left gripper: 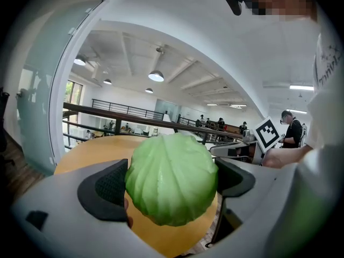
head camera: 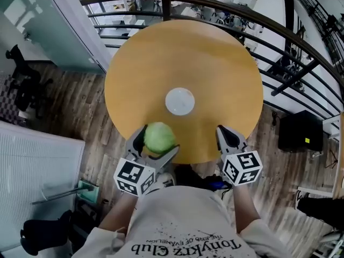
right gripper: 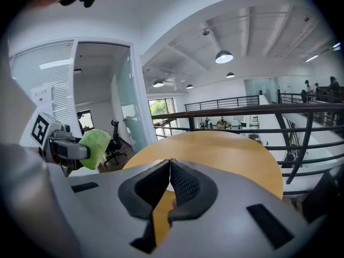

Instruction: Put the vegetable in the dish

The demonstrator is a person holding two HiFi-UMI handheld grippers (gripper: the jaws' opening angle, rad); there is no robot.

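Note:
A round green cabbage (head camera: 159, 137) is clamped between the jaws of my left gripper (head camera: 156, 144), held above the near edge of the round wooden table (head camera: 215, 69). In the left gripper view the cabbage (left gripper: 172, 178) fills the gap between both pads. A small white dish (head camera: 179, 101) sits at the table's middle, just beyond the cabbage. My right gripper (head camera: 227, 134) hovers at the table's near right edge, its jaws (right gripper: 170, 165) pressed together with nothing between them. The right gripper view also catches the cabbage (right gripper: 97, 147) at the left.
A dark metal railing (head camera: 279, 36) curves behind the table, with a drop to a lower floor beyond. A glass partition (head camera: 54, 20) stands at the left and a black office chair (head camera: 24, 85) on the wood floor. My torso is close below the table edge.

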